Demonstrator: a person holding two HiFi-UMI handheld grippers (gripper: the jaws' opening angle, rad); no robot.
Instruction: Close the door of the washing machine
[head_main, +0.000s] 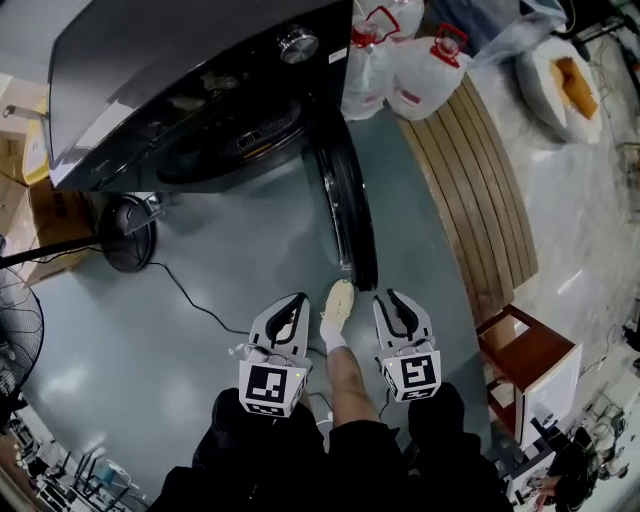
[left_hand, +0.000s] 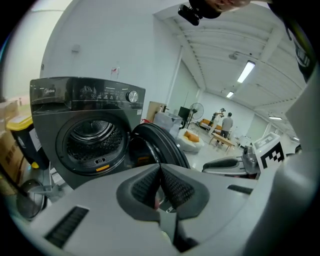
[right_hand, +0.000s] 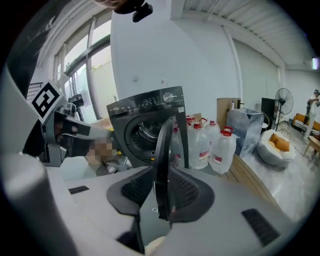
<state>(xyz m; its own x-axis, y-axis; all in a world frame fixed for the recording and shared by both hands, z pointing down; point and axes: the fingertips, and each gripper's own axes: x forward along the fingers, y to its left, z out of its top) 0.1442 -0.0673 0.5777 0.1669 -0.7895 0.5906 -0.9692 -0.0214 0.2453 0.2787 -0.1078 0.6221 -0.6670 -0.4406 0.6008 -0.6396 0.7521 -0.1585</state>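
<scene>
Standing wide open, the door (head_main: 352, 215) of the washing machine (head_main: 190, 90) is sticking out from the right side of the drum opening (head_main: 225, 140). In the head view it is turned edge-on toward the person, and its outer rim is reaching almost to the person's shoe (head_main: 339, 300). The left gripper (head_main: 292, 303) is hovering over the grey floor (head_main: 120, 350) just left of that shoe, apart from the door. Its own view is showing its jaws pressed together with nothing between them. The right gripper (head_main: 393, 299) is hovering just right of the shoe, close beside the door's outer rim but not touching it. Its jaws are standing a little apart and gripping nothing. In the right gripper view the door's dark edge is showing through the gap between them, farther off. Water jugs (head_main: 420, 70) are standing right of the machine, beside a slatted wooden bench (head_main: 480, 190).
</scene>
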